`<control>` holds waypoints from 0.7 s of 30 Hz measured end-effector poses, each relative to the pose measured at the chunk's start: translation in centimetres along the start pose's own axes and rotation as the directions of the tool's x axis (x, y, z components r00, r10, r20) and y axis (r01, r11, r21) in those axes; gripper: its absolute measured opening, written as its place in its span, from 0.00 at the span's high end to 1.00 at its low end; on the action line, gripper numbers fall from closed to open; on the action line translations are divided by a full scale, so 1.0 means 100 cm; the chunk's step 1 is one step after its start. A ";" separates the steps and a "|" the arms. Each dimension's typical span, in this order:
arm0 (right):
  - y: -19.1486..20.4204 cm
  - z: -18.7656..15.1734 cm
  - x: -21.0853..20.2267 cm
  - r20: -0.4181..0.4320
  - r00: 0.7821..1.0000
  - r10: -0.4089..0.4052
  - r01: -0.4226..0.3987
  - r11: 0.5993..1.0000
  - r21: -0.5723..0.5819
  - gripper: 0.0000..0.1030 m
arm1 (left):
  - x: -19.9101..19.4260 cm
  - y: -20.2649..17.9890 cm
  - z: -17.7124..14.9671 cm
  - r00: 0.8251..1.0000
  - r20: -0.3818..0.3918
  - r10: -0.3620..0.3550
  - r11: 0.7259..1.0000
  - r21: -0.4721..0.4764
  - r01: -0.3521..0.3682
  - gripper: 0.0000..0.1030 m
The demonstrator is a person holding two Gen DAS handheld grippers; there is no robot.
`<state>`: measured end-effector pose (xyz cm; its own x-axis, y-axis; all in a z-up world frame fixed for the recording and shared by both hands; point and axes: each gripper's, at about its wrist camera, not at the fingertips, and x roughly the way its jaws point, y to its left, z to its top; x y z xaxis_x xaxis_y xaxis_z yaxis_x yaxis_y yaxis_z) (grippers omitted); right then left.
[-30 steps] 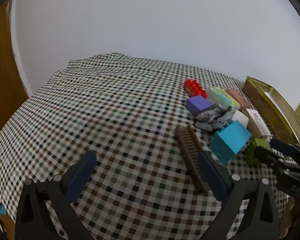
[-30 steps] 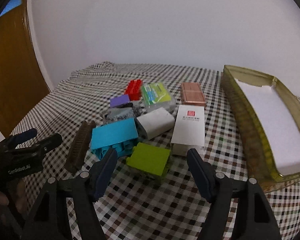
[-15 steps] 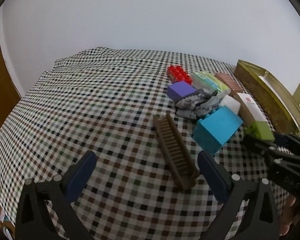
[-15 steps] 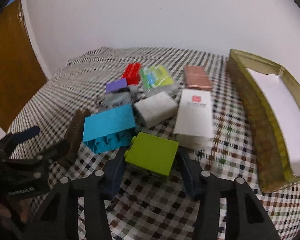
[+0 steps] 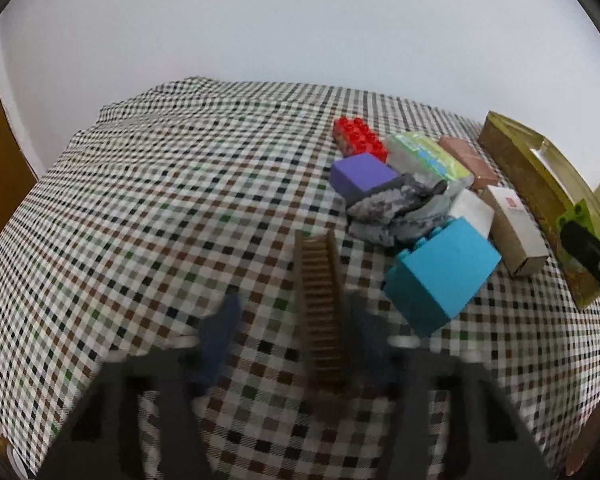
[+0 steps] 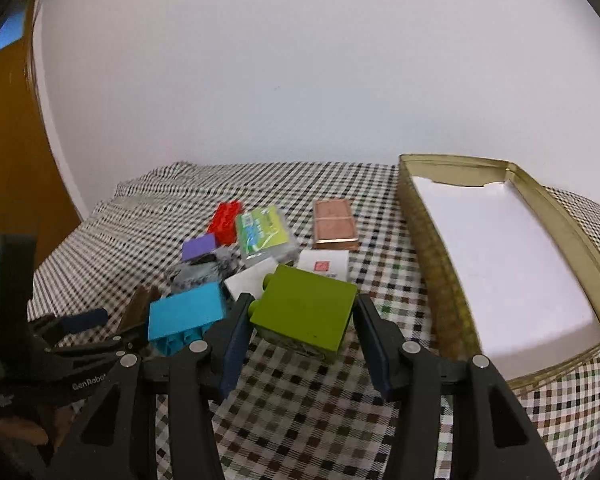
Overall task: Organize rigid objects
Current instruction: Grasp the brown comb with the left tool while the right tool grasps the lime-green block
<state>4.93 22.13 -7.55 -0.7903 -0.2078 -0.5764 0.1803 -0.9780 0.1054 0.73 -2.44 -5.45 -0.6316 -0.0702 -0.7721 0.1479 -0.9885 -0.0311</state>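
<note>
Right tongs (image 6: pixel 300 320) clamped green block (image 6: pixel 306 312), raised off tabletop (image 6: pixel 300 400) toward tin (image 6: pixel 432 256). Left tongs (image 5: pixel 296 336) closing around brush (image 5: pixel 320 296), blurred.

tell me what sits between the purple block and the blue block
A crumpled grey cloth lies between the purple block and the blue block, clearest in the left wrist view.

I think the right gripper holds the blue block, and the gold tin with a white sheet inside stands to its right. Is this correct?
Not quite. The right gripper holds the green block, not the blue one; the blue block lies on the checked cloth to its left. The right wrist view shows this. The gold tin with the white sheet inside does stand to its right.
</note>
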 end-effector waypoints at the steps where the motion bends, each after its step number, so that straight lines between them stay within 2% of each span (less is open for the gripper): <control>1: -0.001 0.001 -0.002 0.014 1.000 -0.004 0.004 1.000 0.005 0.48 | 0.000 0.002 0.000 1.000 0.002 0.000 1.000 -0.010 0.000 0.77; 8: -0.018 0.004 -0.015 0.074 0.996 -0.040 0.037 0.998 0.044 0.48 | -0.003 0.015 -0.001 0.997 0.020 -0.071 0.994 -0.081 0.072 0.77; 11: -0.023 0.006 -0.018 0.092 0.994 -0.053 0.047 0.997 0.065 0.48 | -0.013 0.022 -0.004 0.995 0.066 -0.078 0.989 -0.118 0.085 0.77; 17: -0.026 0.005 -0.023 0.127 0.989 -0.082 0.072 0.994 0.084 0.48 | -0.030 0.018 -0.009 0.990 0.137 -0.030 0.993 -0.108 0.045 0.77; 21: -0.031 0.008 -0.037 0.199 0.972 -0.122 0.107 0.991 0.082 0.48 | -0.053 0.009 -0.008 0.971 0.238 -0.007 0.997 -0.072 0.025 0.77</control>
<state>6.81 25.88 -5.14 -0.9069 -0.0870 -0.4124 0.0456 -0.9930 0.1092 4.82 -2.85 -1.85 -0.7958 -0.0928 -0.5983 0.1862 -0.9778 -0.0961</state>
